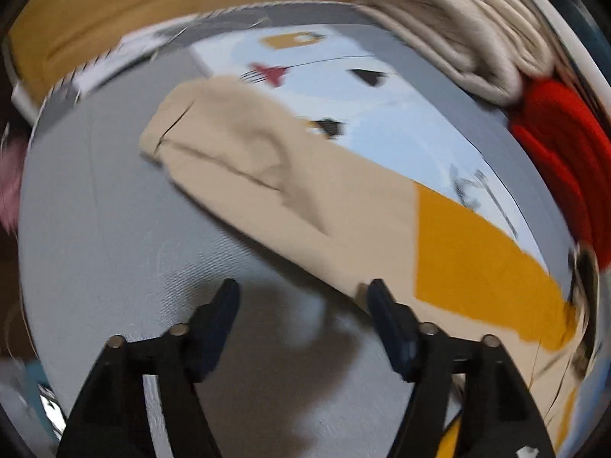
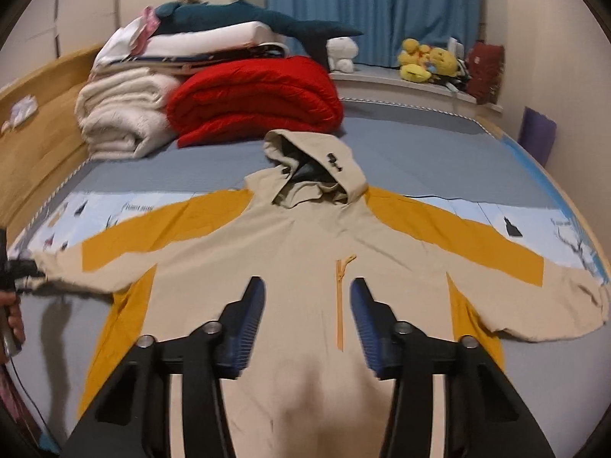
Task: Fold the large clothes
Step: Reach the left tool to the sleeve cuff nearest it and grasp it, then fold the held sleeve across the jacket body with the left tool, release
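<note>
A beige hooded jacket [image 2: 305,236] with mustard panels lies face up on the grey bed sheet [image 2: 420,152], sleeves spread and hood toward the far end. My right gripper [image 2: 307,297] hovers open over its chest, beside the orange zip [image 2: 340,290], gripping nothing. The left wrist view is blurred and shows the left sleeve [image 1: 290,191] lying across the sheet, cuff at the far left. My left gripper [image 1: 302,286] is open at the sleeve's near edge; its right fingertip [image 1: 378,290] sits at the fabric and only sheet lies between the jaws. It also appears by the cuff, left gripper [image 2: 17,269].
A rolled white blanket [image 2: 122,114], a folded red quilt [image 2: 256,95] and stacked bedding [image 2: 198,42] sit at the bed's far left. A wooden bed frame [image 2: 34,114] runs along the left. Plush toys [image 2: 424,59] line a ledge under the blue curtain [image 2: 374,4]. A hand [image 2: 13,318] is at the left edge.
</note>
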A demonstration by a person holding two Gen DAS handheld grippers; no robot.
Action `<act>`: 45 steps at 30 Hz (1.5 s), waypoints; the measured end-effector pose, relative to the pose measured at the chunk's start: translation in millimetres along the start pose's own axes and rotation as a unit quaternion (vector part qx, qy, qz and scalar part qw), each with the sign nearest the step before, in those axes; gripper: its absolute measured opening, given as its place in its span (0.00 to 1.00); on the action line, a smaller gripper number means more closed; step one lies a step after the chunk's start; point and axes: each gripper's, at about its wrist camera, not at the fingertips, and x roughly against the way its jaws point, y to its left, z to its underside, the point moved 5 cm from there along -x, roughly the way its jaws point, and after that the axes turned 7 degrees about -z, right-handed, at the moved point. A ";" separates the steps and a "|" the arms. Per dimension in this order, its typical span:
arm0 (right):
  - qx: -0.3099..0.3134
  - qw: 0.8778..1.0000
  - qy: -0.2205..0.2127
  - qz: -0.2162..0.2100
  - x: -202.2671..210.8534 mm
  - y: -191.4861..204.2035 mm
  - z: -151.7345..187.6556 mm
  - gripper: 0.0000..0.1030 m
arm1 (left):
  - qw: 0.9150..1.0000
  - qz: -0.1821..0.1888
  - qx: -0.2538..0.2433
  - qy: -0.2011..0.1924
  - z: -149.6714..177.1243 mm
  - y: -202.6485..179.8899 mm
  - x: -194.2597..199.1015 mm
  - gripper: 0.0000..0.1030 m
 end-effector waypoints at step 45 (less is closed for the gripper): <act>-0.063 0.998 0.016 0.009 31.5 -67.6 18.7 0.75 | 0.939 0.203 -0.272 -0.049 218.4 -269.4 161.7 0.12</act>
